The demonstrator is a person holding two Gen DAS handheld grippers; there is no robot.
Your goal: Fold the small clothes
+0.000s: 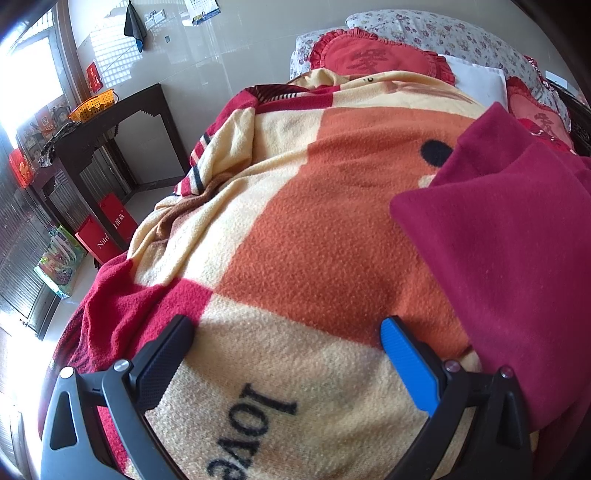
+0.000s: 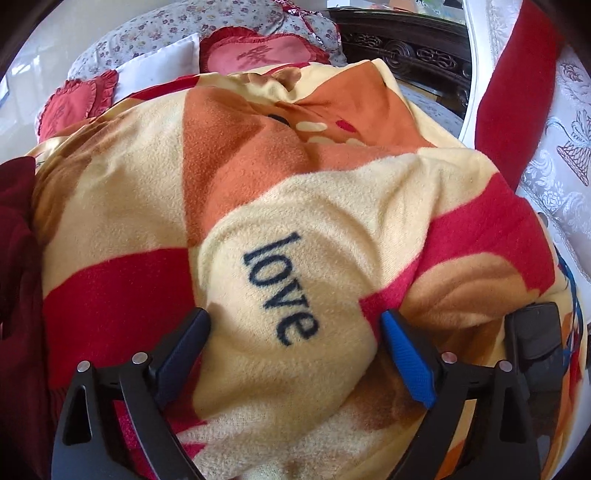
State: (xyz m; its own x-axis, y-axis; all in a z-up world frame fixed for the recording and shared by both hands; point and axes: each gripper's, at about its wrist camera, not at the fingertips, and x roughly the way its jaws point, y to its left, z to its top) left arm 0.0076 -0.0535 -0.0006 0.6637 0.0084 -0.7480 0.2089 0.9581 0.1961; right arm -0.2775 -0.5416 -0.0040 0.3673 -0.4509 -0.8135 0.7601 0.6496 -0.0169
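We are holding the left gripper and the right gripper with jaws apart, clamping nothing, over the fleece blanket covering the bed. The maroon garment is lying toward the bed's right edge, folded. It looks soft and light; we are judging a corner the best hold.

The blanket has cream, orange and red squares. The cloth is dark red. The pillow has little flowers.
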